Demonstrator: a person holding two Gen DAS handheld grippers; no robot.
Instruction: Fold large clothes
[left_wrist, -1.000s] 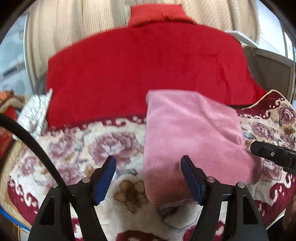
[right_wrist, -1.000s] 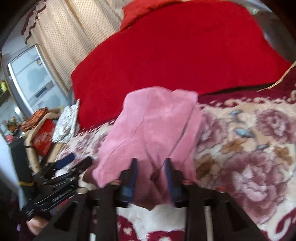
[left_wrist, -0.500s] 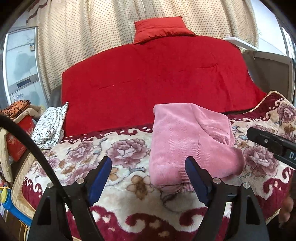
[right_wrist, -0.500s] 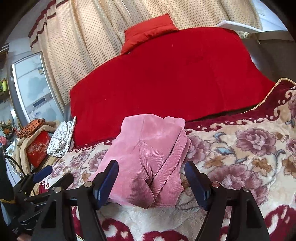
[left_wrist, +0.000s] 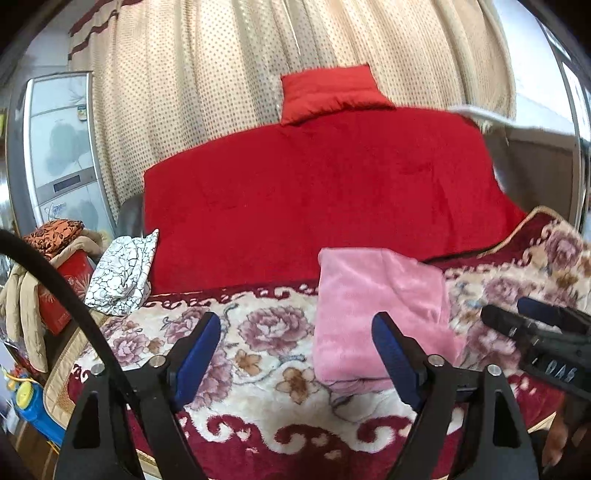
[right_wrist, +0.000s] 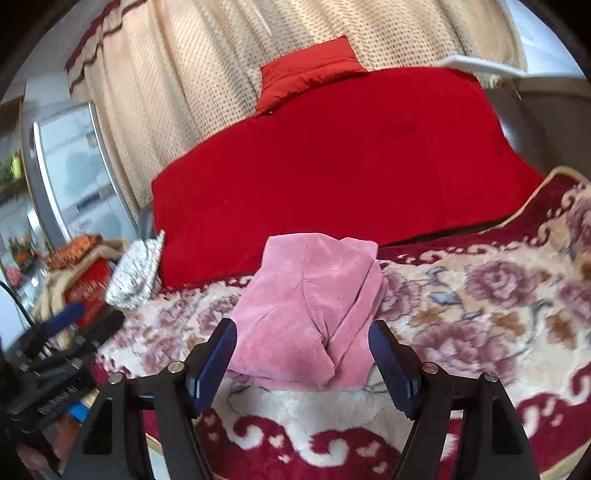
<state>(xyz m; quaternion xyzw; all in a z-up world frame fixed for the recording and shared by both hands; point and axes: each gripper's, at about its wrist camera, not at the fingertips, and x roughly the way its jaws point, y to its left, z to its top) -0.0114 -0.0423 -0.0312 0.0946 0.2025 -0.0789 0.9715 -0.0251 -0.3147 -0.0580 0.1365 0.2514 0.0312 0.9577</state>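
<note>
A folded pink corduroy garment (left_wrist: 380, 306) (right_wrist: 306, 306) lies on the floral blanket (left_wrist: 258, 332) (right_wrist: 480, 302). My left gripper (left_wrist: 295, 325) hovers in front of it and to its left; its jaws are opening and nothing is between them. My right gripper (right_wrist: 302, 328) stands open just short of the garment's near edge, its pads clear of the cloth. In the left wrist view the right gripper (left_wrist: 535, 332) shows at the right edge. The left gripper (right_wrist: 66, 321) shows at the left edge of the right wrist view.
A red blanket (left_wrist: 314, 192) (right_wrist: 332, 166) covers the sofa back, with a red cushion (left_wrist: 328, 92) on top. A white patterned cloth (left_wrist: 122, 273) lies at the left. A red box (left_wrist: 62, 291) with clothes, a fridge (left_wrist: 55, 147) and a dotted curtain (left_wrist: 221, 74) stand behind.
Both grippers have drawn back and risen away from the pink garment. The right jaws, close together on its folds before, now stand wide and clear. The left jaws have widened.
</note>
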